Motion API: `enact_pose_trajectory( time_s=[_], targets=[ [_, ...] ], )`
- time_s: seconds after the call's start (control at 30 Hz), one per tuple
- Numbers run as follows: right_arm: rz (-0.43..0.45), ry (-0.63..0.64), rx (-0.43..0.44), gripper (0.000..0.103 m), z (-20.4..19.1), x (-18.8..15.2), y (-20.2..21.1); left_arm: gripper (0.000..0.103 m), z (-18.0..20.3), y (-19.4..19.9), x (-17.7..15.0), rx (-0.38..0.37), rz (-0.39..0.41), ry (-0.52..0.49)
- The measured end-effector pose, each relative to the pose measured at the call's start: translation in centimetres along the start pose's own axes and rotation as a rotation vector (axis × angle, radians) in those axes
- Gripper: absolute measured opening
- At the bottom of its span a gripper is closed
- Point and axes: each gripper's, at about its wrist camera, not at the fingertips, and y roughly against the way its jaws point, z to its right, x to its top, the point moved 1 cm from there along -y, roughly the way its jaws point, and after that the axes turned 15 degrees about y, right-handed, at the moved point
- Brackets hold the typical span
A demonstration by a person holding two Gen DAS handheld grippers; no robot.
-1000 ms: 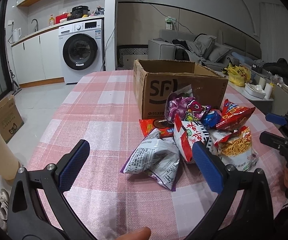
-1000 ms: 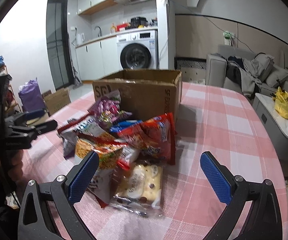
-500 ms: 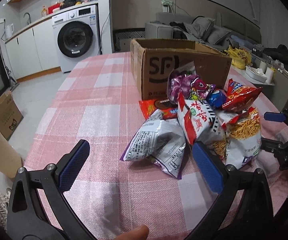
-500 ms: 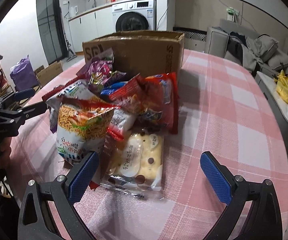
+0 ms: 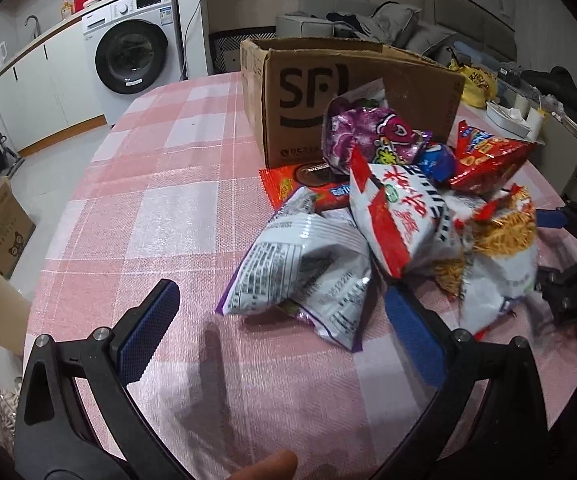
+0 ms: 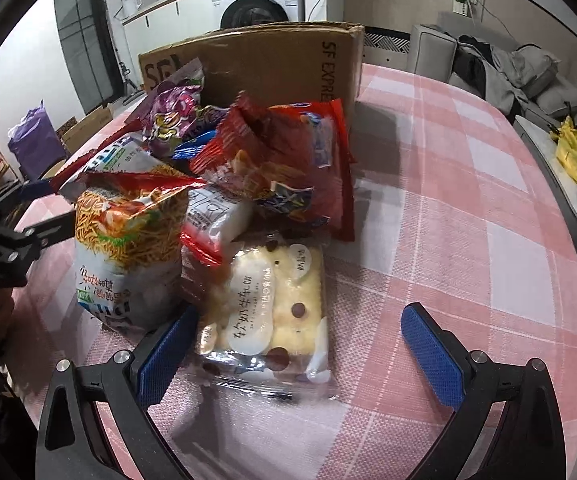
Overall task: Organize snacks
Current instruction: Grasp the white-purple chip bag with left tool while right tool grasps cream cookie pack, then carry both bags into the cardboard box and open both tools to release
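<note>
Right wrist | right claw (image 6: 300,344) wide open, empty, straddling clear-wrapped pale biscuit pack (image 6: 266,312) at 12 o'clock | light, crushable, slippery film; pinch long edges | left claw (image 5: 284,332) agape, empty

A white front-loading washing machine (image 5: 136,54) sits under a kitchen counter (image 5: 28,46) beside white cabinets (image 5: 28,92). A grey sofa (image 5: 388,26) heaped with clothes lines the far wall. The floor (image 5: 48,160) is pale tile.
</note>
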Motion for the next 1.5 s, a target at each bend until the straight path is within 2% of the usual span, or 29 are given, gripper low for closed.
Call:
enact_pose_trajectory(
  time_s=[0.23,0.3,0.37,0.43,0.53,0.67,0.77,1.03,1.5],
  targets=[
    [-0.031,0.003,-0.021,0.102,0.6,-0.2,-0.5,0.102,0.2,-1.5,0.7,0.033,-0.024,-0.024],
    [-0.028,-0.001,-0.019,0.099,1.0,-0.3,-0.5,0.101,0.2,-2.0,0.9,0.033,-0.034,-0.024],
    [-0.018,0.008,-0.014,0.09,1.4,-0.1,-0.5,0.083,0.1,-2.2,0.8,0.023,-0.045,-0.023],
    [-0.008,0.018,-0.009,0.082,1.5,0.0,-0.4,0.07,0.1,-2.6,1.0,-0.004,-0.064,-0.025],
    [-0.001,0.027,-0.004,0.074,1.1,0.2,0.0,0.065,0.1,-2.6,1.0,-0.023,-0.055,-0.034],
    [0.015,0.026,-0.002,0.059,0.9,-0.2,0.6,0.057,-0.2,-2.2,0.9,-0.049,-0.046,-0.032],
    [0.031,0.018,0.013,0.058,0.9,-0.6,1.0,0.052,-0.4,-1.6,0.7,-0.065,-0.039,-0.022],
    [0.049,0.007,0.031,0.058,0.8,-1.7,2.1,0.047,-1.1,0.1,-0.4,-0.086,-0.015,0.009],
    [0.087,-0.04,-0.005,0.058,1.4,-4.9,5.5,0.045,-1.6,3.3,-1.7,-0.11,0.04,0.031]
  ],
)
